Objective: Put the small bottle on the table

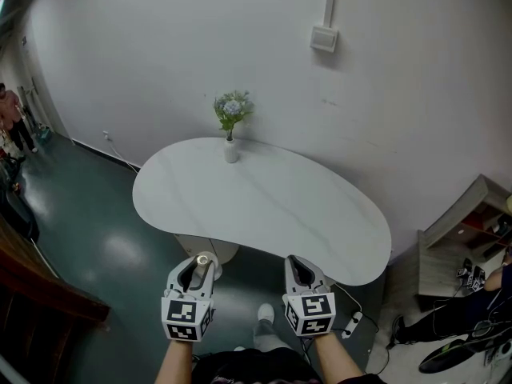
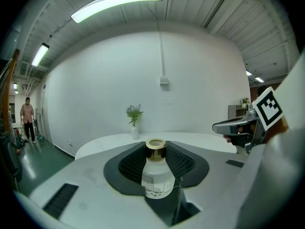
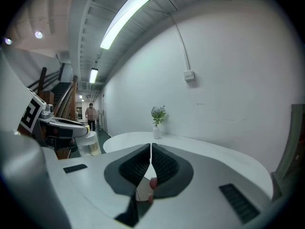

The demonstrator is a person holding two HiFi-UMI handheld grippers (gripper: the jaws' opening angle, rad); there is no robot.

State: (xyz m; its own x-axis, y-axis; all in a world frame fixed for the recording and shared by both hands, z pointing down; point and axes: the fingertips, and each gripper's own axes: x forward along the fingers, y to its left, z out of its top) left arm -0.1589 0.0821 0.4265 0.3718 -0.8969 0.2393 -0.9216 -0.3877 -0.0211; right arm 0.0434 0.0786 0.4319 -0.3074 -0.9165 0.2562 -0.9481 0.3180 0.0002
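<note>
Upright, small bottle [image 2: 157, 175] clamped between left gripper [image 2: 156, 168] jaws, short of table [image 1: 264, 206]

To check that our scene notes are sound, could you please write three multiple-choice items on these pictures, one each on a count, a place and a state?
1. How many things stand on the table?
A. none
B. one, a vase of flowers
C. three

2. Where is the small bottle?
A. between the jaws of the left tool
B. on the table
C. on the floor

3. How do the jaws of the right tool stand?
A. wide apart
B. shut on a cup
C. together, with nothing between them

Answers:
1 B, since the head view shows only the vase on the white top, near the wall.
2 A, since the left gripper view shows the gold-capped bottle clamped upright between the pads.
3 C, since the right gripper view shows the pads meeting with nothing gripped.
</note>
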